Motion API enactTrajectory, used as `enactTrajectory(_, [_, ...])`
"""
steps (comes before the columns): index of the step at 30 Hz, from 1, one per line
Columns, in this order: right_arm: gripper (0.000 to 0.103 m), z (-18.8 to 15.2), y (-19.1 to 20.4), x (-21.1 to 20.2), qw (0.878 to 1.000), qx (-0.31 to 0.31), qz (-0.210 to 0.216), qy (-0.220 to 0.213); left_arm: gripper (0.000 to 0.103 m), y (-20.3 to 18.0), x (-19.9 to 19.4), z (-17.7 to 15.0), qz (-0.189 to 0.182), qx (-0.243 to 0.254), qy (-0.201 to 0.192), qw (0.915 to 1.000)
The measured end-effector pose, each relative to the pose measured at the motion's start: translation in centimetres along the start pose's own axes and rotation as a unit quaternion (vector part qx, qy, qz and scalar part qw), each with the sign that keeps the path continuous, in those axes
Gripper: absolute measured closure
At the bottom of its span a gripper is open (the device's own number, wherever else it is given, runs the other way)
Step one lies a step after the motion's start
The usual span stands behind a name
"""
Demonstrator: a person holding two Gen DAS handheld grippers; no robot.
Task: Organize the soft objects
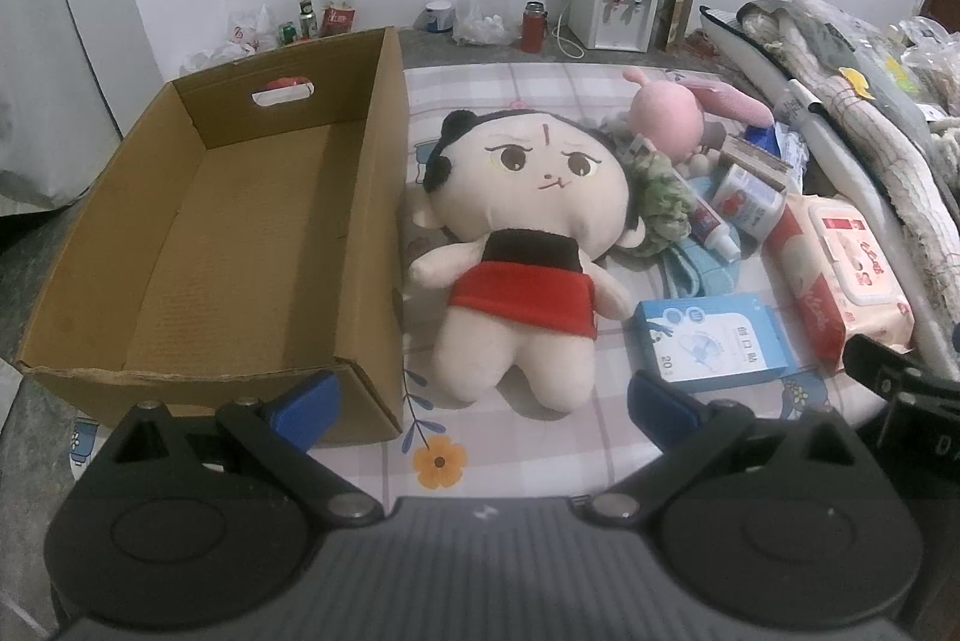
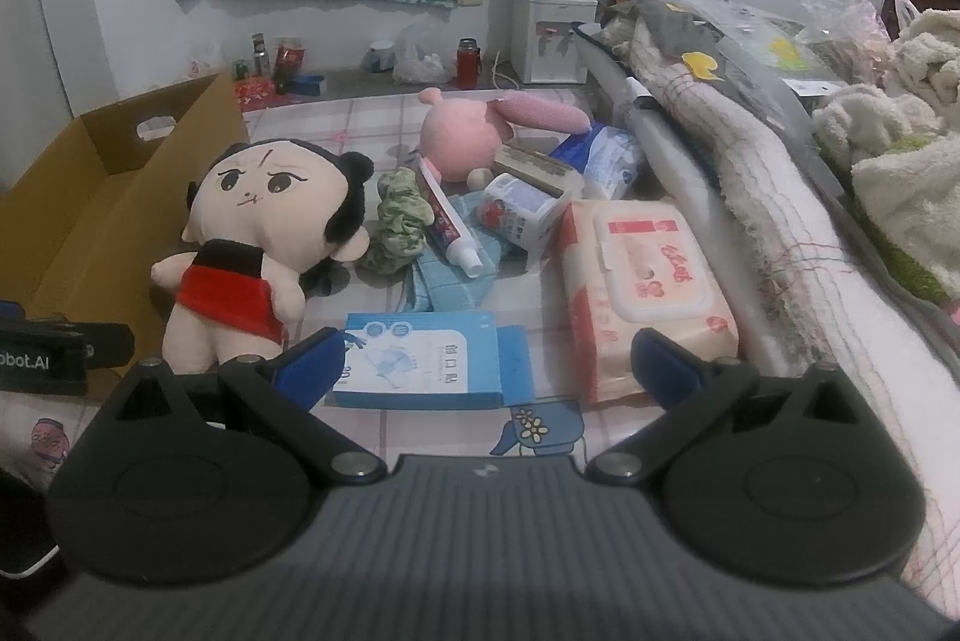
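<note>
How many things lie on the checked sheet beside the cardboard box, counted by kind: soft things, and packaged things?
Soft things: 4 (big doll, pink plush, green scrunchie, blue cloth)
Packaged things: 6 (blue plaster box, wet wipes pack, toothpaste tube, white bottle, brown box, blue-white packet)
Total: 10

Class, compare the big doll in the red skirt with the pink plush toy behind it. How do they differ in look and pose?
The doll is cream with black hair, a drawn face and red skirt; the pink plush toy is plain pink, no face showing. The doll looks larger. The doll lies face up beside the cardboard box; the pink toy rests among clutter farther back. Both are soft toys on the checked cloth.
</note>
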State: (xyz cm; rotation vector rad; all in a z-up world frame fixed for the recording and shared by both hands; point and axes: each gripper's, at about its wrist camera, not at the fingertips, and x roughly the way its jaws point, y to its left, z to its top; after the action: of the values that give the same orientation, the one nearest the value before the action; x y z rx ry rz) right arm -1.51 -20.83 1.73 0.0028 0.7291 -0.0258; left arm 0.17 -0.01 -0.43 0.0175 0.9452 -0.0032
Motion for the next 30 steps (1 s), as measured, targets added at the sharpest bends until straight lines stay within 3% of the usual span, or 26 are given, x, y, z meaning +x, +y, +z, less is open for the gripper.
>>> enactTrajectory(30, [0.001, 0.01, 0.24, 0.07, 1.0, 0.0, 0.001, 0.001, 0.001, 0.06, 0.12, 0.0, 0.0, 0.0, 0.002, 1.0])
